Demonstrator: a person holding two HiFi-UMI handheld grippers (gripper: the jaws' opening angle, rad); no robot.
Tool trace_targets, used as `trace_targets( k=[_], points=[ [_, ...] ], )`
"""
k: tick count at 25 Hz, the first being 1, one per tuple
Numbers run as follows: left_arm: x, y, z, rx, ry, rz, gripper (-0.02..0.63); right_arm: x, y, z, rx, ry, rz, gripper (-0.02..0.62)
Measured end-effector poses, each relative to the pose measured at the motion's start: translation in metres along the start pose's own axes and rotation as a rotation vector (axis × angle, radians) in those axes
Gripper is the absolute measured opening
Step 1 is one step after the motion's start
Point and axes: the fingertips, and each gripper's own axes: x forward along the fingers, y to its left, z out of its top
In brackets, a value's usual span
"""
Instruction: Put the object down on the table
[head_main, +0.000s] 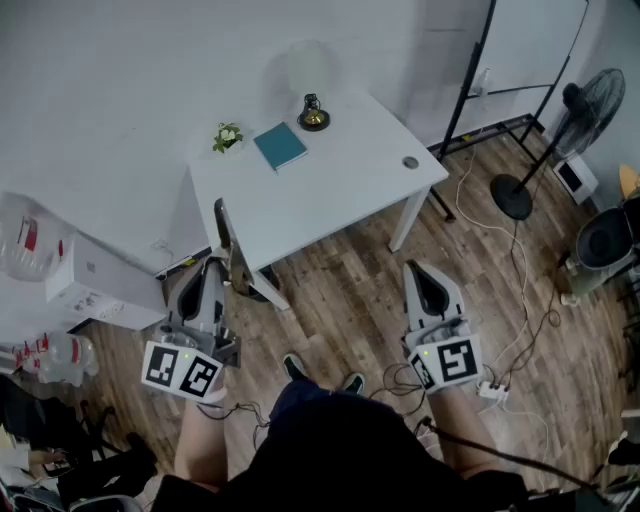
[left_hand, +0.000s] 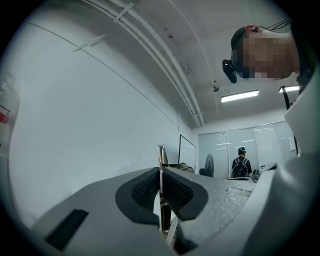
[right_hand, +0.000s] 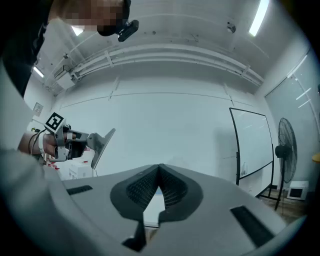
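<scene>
My left gripper (head_main: 212, 268) is shut on a thin, dark, flat object (head_main: 228, 245) that sticks out past the fingertips towards the table's near left corner. In the left gripper view the object (left_hand: 161, 159) stands as a narrow strip clamped between the closed pads, with the gripper (left_hand: 161, 172) pointing up at wall and ceiling. The white table (head_main: 330, 190) stands ahead of both grippers. My right gripper (head_main: 420, 270) hovers over the wooden floor, shut with nothing in it; its pads meet in the right gripper view (right_hand: 159, 167). That view also catches the left gripper (right_hand: 75, 142) at far left.
On the table are a small potted plant (head_main: 228, 137), a teal book (head_main: 280, 146), a dark round ornament (head_main: 313, 115) and a small grey disc (head_main: 410, 162). A standing fan (head_main: 585, 110), a bin (head_main: 605, 240) and cables with a power strip (head_main: 492, 390) are at right. White boxes (head_main: 95, 285) sit at left.
</scene>
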Motion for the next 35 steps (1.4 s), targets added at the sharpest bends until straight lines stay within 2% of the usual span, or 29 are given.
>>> trace_targets(
  k=[8,12,15,20,26,35],
  points=[
    [-0.003,-0.003,-0.005,-0.003,0.005,0.005,0.006,0.002,-0.004,0.000,-0.001,-0.008,0.008,-0.008],
    [-0.003,-0.001,-0.009,-0.016,0.006,0.014,0.006,-0.003,-0.007,0.002,0.039,-0.062,0.015,-0.011],
    [-0.003,0.008,-0.017,-0.028,0.022,0.036,0.006,0.000,-0.007,-0.001,0.023,-0.059,0.028,-0.009],
    [0.004,0.041,-0.033,-0.069,0.057,0.077,0.006,0.013,-0.009,0.001,-0.029,-0.050,0.012,0.000],
    [0.025,0.078,-0.053,-0.096,0.090,0.082,0.006,0.038,-0.010,0.001,-0.073,-0.056,-0.008,0.003],
    [0.086,0.157,-0.083,-0.136,0.149,0.070,0.006,0.126,-0.006,-0.008,-0.128,0.014,-0.041,0.004]
  ],
)
